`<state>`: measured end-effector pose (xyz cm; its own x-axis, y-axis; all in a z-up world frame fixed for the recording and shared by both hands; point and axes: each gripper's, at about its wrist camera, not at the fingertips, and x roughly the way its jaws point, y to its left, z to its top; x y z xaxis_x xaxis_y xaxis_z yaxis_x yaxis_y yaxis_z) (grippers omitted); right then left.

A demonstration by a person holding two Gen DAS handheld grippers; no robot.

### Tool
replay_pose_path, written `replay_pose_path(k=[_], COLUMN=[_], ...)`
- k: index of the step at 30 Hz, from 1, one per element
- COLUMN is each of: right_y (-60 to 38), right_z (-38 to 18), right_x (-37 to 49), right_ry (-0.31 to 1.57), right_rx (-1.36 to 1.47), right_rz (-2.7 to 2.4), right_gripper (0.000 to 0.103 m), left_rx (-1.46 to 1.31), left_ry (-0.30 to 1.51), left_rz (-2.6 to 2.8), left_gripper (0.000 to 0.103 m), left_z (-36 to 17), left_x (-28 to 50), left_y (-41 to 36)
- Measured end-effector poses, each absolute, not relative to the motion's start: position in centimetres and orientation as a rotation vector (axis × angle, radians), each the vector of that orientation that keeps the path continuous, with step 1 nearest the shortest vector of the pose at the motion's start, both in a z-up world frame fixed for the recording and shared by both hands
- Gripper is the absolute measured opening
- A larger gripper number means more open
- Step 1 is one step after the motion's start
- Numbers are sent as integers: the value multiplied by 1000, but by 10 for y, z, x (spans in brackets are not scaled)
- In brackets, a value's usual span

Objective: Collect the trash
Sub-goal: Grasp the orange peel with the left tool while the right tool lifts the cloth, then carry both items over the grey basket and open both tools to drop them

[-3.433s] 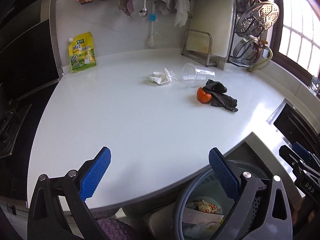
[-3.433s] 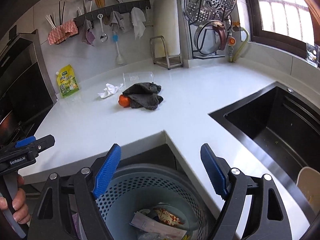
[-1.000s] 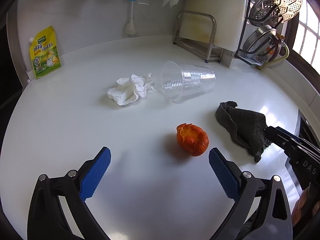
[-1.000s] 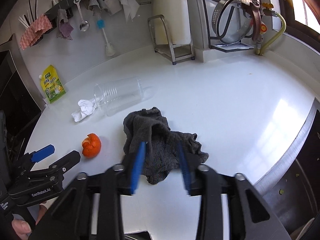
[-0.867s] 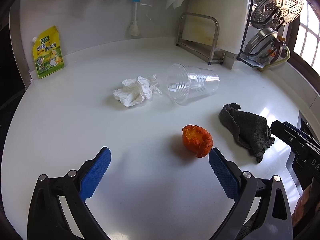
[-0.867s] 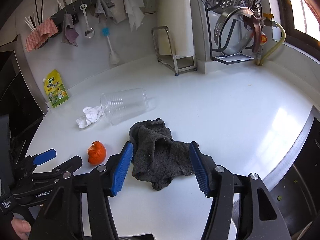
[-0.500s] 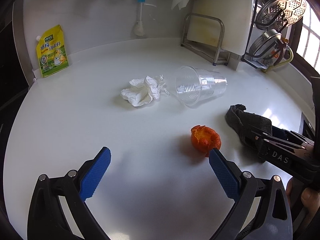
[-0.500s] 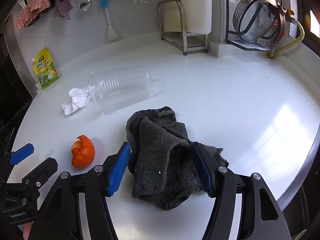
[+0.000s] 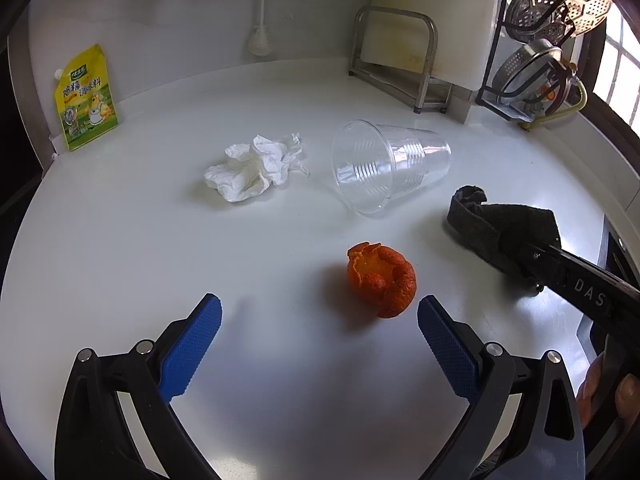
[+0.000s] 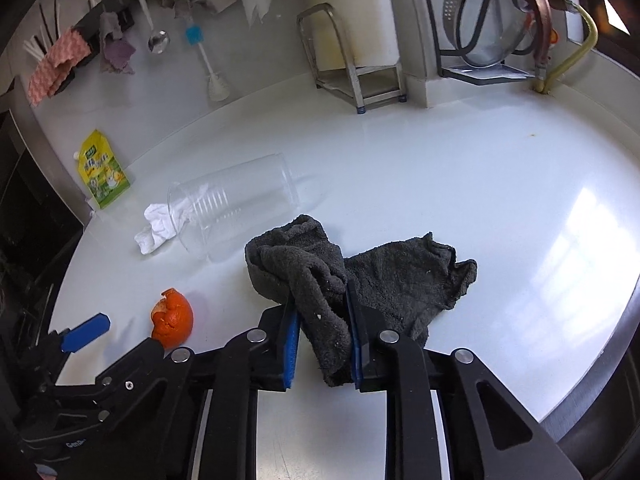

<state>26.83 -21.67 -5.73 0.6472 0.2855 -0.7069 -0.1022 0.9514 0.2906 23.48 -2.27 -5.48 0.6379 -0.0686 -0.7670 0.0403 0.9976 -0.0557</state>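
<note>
A dark grey rag (image 10: 400, 280) lies crumpled on the white counter (image 10: 460, 184); my right gripper (image 10: 322, 344) is closing, its blue pads pinching a fold of the rag. In the left wrist view the same rag (image 9: 492, 220) shows at the right under the right gripper's black arm. An orange peel (image 9: 380, 280) sits just ahead of my left gripper (image 9: 320, 344), which stands open and holds nothing. Farther back lie a crumpled white tissue (image 9: 256, 168) and a clear plastic cup (image 9: 388, 168) on its side. The peel (image 10: 174, 318) lies left of the rag.
A yellow refill pouch (image 9: 86, 98) leans on the back wall at the left. A metal stand with a cutting board (image 9: 404, 60) and a rack of strainers (image 9: 548, 44) line the back right. Cloths and a brush hang on the wall. The counter edge (image 10: 600, 372) curves at the right.
My right gripper came down over the rag and its jaws drew together on a fold of it. The left gripper stayed open, with the peel now closer to its fingers.
</note>
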Motion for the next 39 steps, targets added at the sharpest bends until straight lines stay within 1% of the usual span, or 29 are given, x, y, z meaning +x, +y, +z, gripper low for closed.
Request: replay_pose_path(k=[10,13,14,15,17,18,19,21,23,25,26,29,34,39], right_y=[-242,-242,-243,-244,-245,-245,-246,-245,-245,-245,-245,-244,-240,-232], right_z=[-48,-47,-48,-48,-48,-47,-47,-47,-48,-48,-49,-50,-49,-47], right_x=[264,263,263,263,263,262,262,262,262,261,261,260,250,217], right_ry=[803,800,800,800,798,796,795,793,795,796,797,801,790,757], right_rx=[354,362,366,370,378,380,381,381,380,377,375,369,352,321], right_rz=[208,211,210,210,210,209,209,209,208,208,206,202,199,207], right_gripper=[20,19,19,19,19,19,19,19,19,19,19,19,19,19], left_rx=[-22,-20,-15,-5,17,26,30,25,19,20,21,9,14,30], left_ry=[933,933,934,933,933,937,940,937,932,924,919,917,906,886], left_rz=[-30,-25,-24,-22,-19,-21,-24,-35,-48,-59,-63,-86,-96,-110], left_gripper=[96,95,93,91,77,73,66,57,42,32,28,24,24,24], left_z=[-62,-62,-62,-62,-63,-64,-64,-64,-63,-62,-61,-57,-50,-42], left_x=[257,259,259,259,258,258,259,258,256,254,252,247,230,203], left_y=[-39,-40,-41,-43,-47,-48,-49,-49,-49,-49,-49,-46,-36,-24])
